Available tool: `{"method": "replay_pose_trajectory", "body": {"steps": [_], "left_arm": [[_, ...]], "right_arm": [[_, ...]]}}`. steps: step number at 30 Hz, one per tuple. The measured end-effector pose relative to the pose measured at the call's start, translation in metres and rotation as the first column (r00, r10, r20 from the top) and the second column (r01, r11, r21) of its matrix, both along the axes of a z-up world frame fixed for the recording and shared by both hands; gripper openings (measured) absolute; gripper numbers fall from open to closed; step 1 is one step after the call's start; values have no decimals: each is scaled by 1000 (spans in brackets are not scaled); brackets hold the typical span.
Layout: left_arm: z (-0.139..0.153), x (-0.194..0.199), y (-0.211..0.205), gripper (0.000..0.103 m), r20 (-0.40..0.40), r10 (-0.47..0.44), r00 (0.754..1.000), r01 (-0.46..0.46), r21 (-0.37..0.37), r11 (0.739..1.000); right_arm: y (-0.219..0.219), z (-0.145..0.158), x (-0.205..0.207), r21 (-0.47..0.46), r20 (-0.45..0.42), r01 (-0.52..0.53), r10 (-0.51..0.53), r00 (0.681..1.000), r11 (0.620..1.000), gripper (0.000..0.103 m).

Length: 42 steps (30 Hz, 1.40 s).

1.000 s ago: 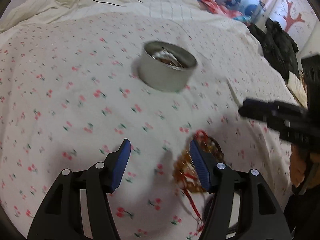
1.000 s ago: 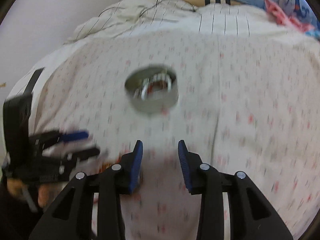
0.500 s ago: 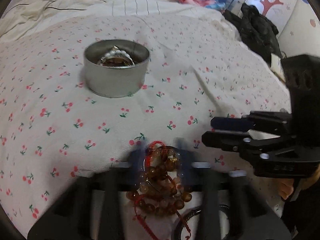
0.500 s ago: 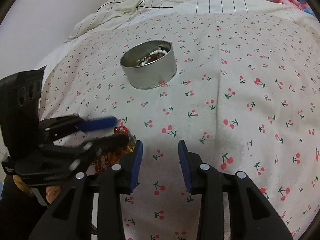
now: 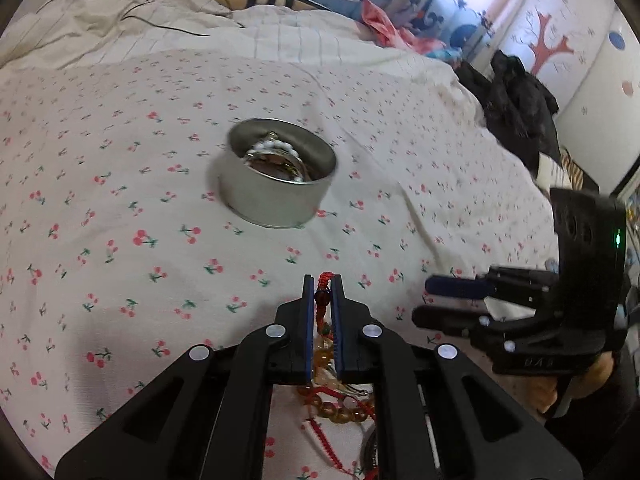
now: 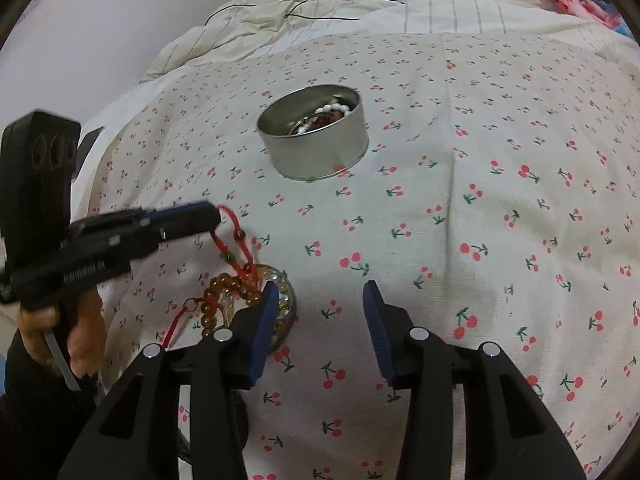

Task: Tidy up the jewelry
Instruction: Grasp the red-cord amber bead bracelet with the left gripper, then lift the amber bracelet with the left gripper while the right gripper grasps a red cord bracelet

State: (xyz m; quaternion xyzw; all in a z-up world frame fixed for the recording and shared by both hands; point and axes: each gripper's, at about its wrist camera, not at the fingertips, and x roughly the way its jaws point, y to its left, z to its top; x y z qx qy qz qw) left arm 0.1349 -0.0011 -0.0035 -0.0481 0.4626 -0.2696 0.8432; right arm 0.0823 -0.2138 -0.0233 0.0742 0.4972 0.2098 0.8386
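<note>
1. left gripper (image 5: 322,280) has its two blue-padded fingers (image 5: 308,320) pressed close together, clamped on the red cord (image 5: 323,280) of a beaded bracelet (image 5: 340,412), with a dark red bead caught right between the pads
2. seen from the right wrist, that same left gripper (image 6: 216,216) pinches the cord loop (image 6: 234,236) at its tip and the cord runs down taut from it, two dark beads strung along the way
3. below the cord, the amber beads (image 6: 224,286) of the bracelet curl over a round beaded ring of jewelry (image 6: 286,300) lying on the sheet; whether the amber beads are touching it or lifted just clear, i can't tell
4. a thin red tail of cord (image 6: 176,322) trails off to the lower left of the beads
5. right gripper (image 6: 320,292) is spread wide, nothing between its blue pads (image 6: 376,320), hovering low over the cherry-print sheet (image 6: 500,200) with its left finger just beside the pile of beads
6. from the left wrist the right gripper (image 5: 424,300) shows off to the side, fingers parted and pointing in toward the bracelet
7. further out on the bed sits a round metal tin (image 5: 276,184), upright and open-topped, well apart from both grippers
8. inside the tin (image 6: 316,136) there's a white bead strand (image 6: 332,114) and some darker pieces already lying in it
9. beyond that, a rumpled cream blanket (image 5: 120,28) with thin black cables (image 5: 160,4) across it, and a heap of dark clothes (image 5: 516,108) at the far right edge of the bed
</note>
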Motion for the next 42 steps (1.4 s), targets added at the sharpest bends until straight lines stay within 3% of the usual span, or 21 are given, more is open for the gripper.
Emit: {"method": "replay_pose_trajectory", "body": {"steps": [9,16,29,33,36,38,42], "left_arm": [[3,1,7,7,32,44,999,-45,28,999],[7,2,12,7,49,64,997,-65,26,998],[9,1,13,7,51,64,997,-65,16,998],[13,1,17,7,60,73,995,-74,6,997],[18,2,23,7,71,91,993,-90,-12,996],[21,3,27,7,73,99,992,-98,-22,995],[24,3,33,7,73,110,991,-107,-37,994]], "right_arm": [[38,-2,-15,-75,49,-142,146,988,987,43],[49,-15,-13,-115,36,-162,167,985,980,40],[59,-15,-18,-172,89,-178,195,977,969,34],[59,1,-25,-69,129,-228,235,963,971,34],[70,10,-28,62,99,-301,294,950,952,34],[83,3,-29,82,55,-322,319,946,943,34],[110,-22,-32,24,-50,-341,342,939,940,33]]}}
